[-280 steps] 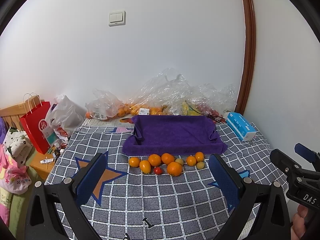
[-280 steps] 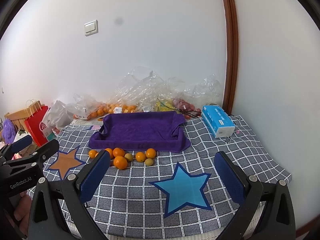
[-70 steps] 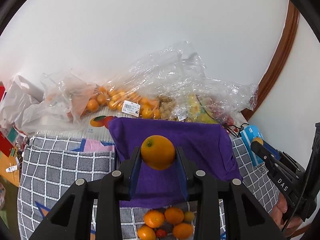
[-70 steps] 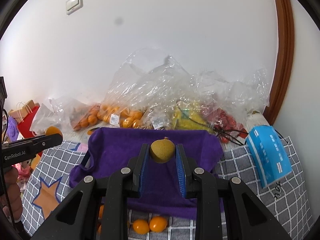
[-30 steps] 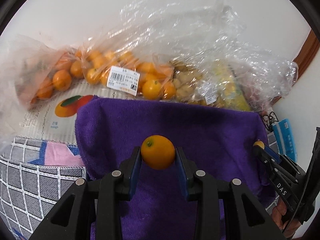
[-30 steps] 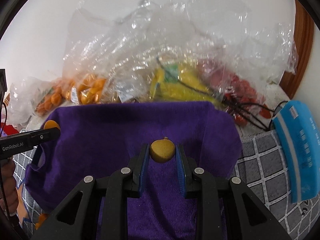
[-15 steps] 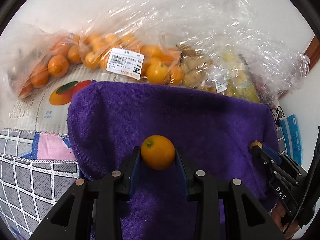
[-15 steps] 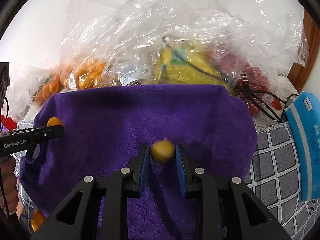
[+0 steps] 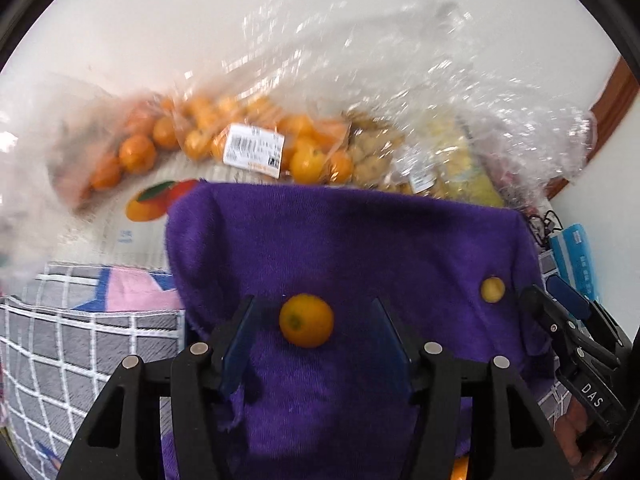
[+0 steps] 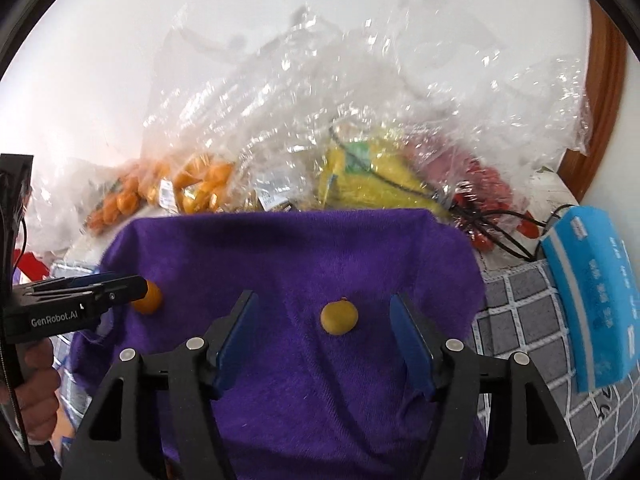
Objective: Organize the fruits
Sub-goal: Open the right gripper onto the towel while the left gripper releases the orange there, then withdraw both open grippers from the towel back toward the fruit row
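Note:
An orange (image 9: 306,321) lies on the purple towel-lined tray (image 9: 360,240), between the spread fingers of my left gripper (image 9: 316,340), which is open and not touching it. A small yellow-brown fruit (image 10: 339,317) lies on the same purple tray (image 10: 280,248) between the spread fingers of my right gripper (image 10: 324,340), also open. In the left wrist view the yellow fruit (image 9: 492,289) sits to the right, just ahead of the right gripper's fingertips (image 9: 536,296). In the right wrist view the orange (image 10: 147,297) sits at the left gripper's tip.
Clear plastic bags of oranges (image 9: 208,140), yellow fruit (image 10: 372,176) and red fruit (image 10: 484,184) lie behind the tray against the white wall. A blue tissue box (image 10: 592,292) lies to the right on the grey checked cloth (image 9: 80,340).
Both grippers have opened and let go of their fruits, which now rest on the purple towel. Both grippers have drawn back slightly.

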`<state>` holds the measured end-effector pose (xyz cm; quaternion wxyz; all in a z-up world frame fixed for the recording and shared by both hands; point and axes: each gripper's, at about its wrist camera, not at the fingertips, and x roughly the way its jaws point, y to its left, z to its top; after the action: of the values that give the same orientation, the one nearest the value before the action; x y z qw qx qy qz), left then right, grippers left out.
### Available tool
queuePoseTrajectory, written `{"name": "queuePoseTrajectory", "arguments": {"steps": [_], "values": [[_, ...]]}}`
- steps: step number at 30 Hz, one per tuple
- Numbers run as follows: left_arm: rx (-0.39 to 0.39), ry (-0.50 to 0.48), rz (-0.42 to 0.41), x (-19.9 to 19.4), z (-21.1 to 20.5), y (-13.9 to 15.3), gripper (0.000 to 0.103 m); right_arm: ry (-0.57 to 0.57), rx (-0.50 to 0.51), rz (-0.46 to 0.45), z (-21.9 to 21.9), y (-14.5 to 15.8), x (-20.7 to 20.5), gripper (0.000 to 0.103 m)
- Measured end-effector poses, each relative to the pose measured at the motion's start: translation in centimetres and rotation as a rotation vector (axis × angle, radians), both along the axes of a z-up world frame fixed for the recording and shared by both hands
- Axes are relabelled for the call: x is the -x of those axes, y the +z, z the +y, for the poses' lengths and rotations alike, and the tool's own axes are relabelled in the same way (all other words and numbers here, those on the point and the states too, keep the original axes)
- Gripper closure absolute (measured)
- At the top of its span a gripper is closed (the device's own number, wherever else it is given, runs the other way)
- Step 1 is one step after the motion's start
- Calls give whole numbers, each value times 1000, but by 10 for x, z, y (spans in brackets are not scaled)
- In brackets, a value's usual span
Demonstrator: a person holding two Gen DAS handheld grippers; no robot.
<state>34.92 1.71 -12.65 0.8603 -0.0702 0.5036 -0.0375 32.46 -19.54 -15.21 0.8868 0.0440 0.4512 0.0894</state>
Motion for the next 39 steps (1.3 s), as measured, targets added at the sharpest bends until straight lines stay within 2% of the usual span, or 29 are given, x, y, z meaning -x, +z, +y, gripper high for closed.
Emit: {"name": "queuePoseTrajectory", "arguments": {"steps": [4,7,9,15,18,26,32,39], "values": [[-12,10,-48,24,0,22,47,-19,33,-10,-1,16,23,35],[-35,10,-106,48,3,41,47,-35,44,-15,-5,27,41,21],[-50,7,-148,63,2,53,47,-43,42,-33,-9,38,59,20],[-16,26,-217,109,0,77,47,-57,80,-85,-16,59,103,18],[-26,33,-242,134,0,86,47,-49,89,-113,-17,67,126,18],[-29,27,-283,184,1,95,47,-62,58,-170,-15,82,178,18],[-39,17,-303,215,2,94,47,-62,-24,-112,-19,82,200,15],[-32,20,-310,241,6,85,47,-67,-63,-185,-19,83,225,15]]}}
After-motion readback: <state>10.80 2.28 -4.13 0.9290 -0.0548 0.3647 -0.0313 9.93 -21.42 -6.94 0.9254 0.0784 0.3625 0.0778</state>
